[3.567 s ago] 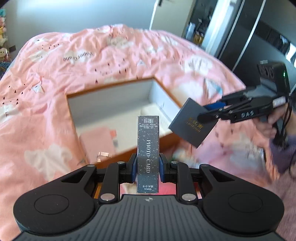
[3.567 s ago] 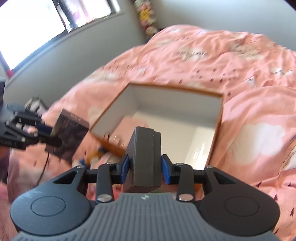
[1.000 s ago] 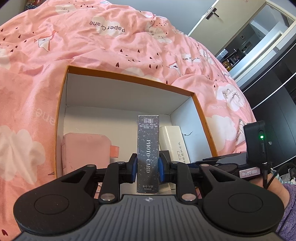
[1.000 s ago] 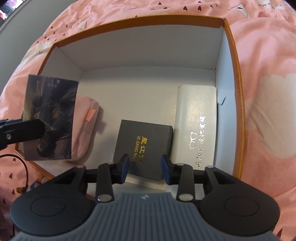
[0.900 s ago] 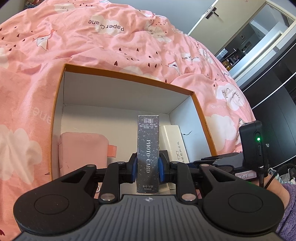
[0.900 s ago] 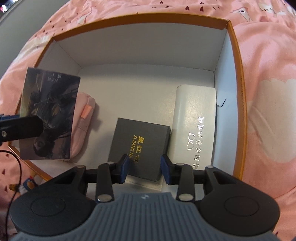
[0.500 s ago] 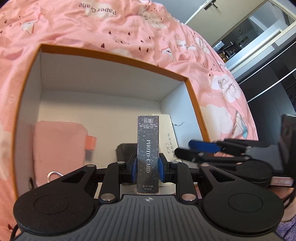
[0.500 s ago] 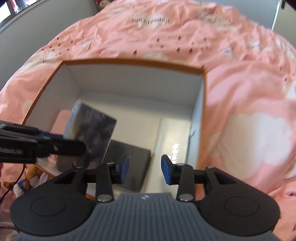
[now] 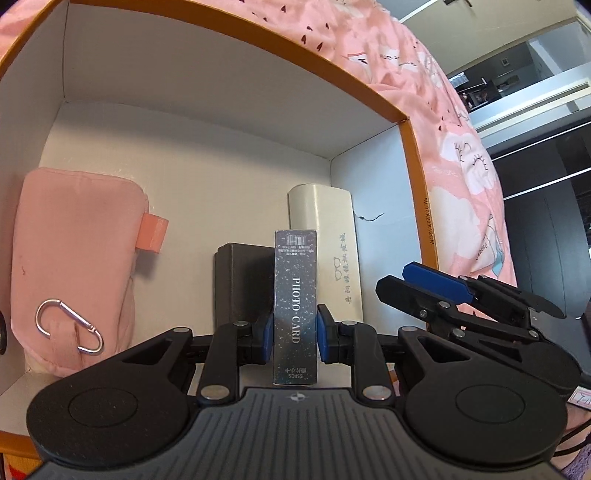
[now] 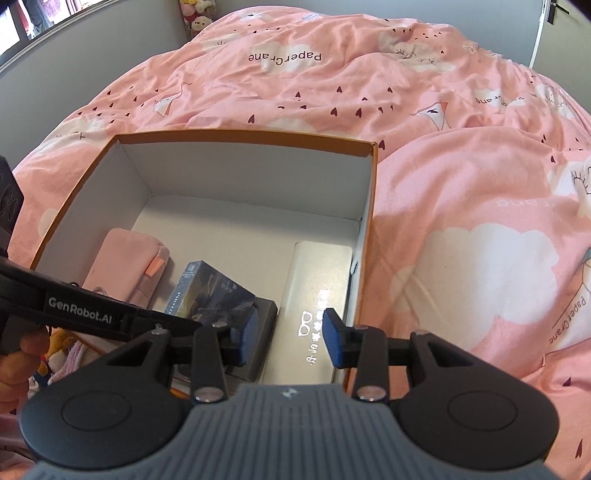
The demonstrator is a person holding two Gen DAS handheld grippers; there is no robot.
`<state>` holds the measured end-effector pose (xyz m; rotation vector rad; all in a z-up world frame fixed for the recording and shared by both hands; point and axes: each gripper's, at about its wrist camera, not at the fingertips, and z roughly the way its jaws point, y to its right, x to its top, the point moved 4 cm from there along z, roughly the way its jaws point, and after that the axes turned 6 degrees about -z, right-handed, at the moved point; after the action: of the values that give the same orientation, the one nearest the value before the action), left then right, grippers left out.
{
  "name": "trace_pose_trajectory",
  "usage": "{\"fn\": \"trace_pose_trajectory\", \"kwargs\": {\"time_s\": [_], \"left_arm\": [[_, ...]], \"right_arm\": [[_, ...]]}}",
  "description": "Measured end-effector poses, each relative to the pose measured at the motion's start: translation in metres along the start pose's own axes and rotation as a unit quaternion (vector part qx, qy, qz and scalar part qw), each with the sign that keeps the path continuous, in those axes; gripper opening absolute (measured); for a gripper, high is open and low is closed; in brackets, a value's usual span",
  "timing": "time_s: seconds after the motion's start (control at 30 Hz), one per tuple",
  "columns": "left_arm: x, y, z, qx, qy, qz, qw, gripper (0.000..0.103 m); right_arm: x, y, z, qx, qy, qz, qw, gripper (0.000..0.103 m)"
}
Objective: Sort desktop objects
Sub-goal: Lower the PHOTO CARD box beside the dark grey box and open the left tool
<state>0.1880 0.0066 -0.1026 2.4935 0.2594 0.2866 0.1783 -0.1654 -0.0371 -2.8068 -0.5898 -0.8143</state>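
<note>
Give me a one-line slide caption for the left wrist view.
Left gripper lowers a dark speckled photo card box into the orange-rimmed cardboard box, beside a pink fabric pouch.

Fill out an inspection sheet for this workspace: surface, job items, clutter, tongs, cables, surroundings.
Surface: pink bedspread with cloud and heart print.
Job's things: orange-rimmed box holds a pink pouch on the left, a black box in the middle, a white glasses case along the right wall; photo card box held upright over the black box.
Clutter: soft toys beside the box, partly hidden.
Tongs: left tongs shut on the photo card box; right tongs open, nothing between the pads.
Cables: nothing seen.
Surroundings: grey wall, plush toys at the far corner, dark cabinets.
</note>
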Motion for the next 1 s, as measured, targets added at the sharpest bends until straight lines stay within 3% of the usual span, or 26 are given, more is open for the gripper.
{"fn": "trace_pose_trajectory", "kwargs": {"time_s": [0.23,0.53,0.8,0.93,1.0], "left_arm": [[0.001,0.003,0.000,0.093,0.015,0.014,0.9955,0.042],[0.000,0.000,0.010,0.063,0.006,-0.003,0.9980,0.045],[0.005,0.000,-0.004,0.082,0.030,0.021,0.9959,0.049],[0.008,-0.003,0.003,0.087,0.013,0.014,0.9960,0.050],[0.008,-0.002,0.008,0.071,0.003,0.013,0.9974,0.052]], "right_arm": [[-0.002,-0.001,0.000,0.006,0.002,0.002,1.000,0.041],[-0.006,0.001,0.002,0.015,0.002,0.006,1.000,0.041],[-0.005,0.002,0.002,0.022,-0.002,0.004,1.000,0.041],[-0.005,0.003,0.004,0.023,0.000,0.017,1.000,0.041],[-0.005,0.003,0.002,0.024,0.004,0.018,1.000,0.041]]}}
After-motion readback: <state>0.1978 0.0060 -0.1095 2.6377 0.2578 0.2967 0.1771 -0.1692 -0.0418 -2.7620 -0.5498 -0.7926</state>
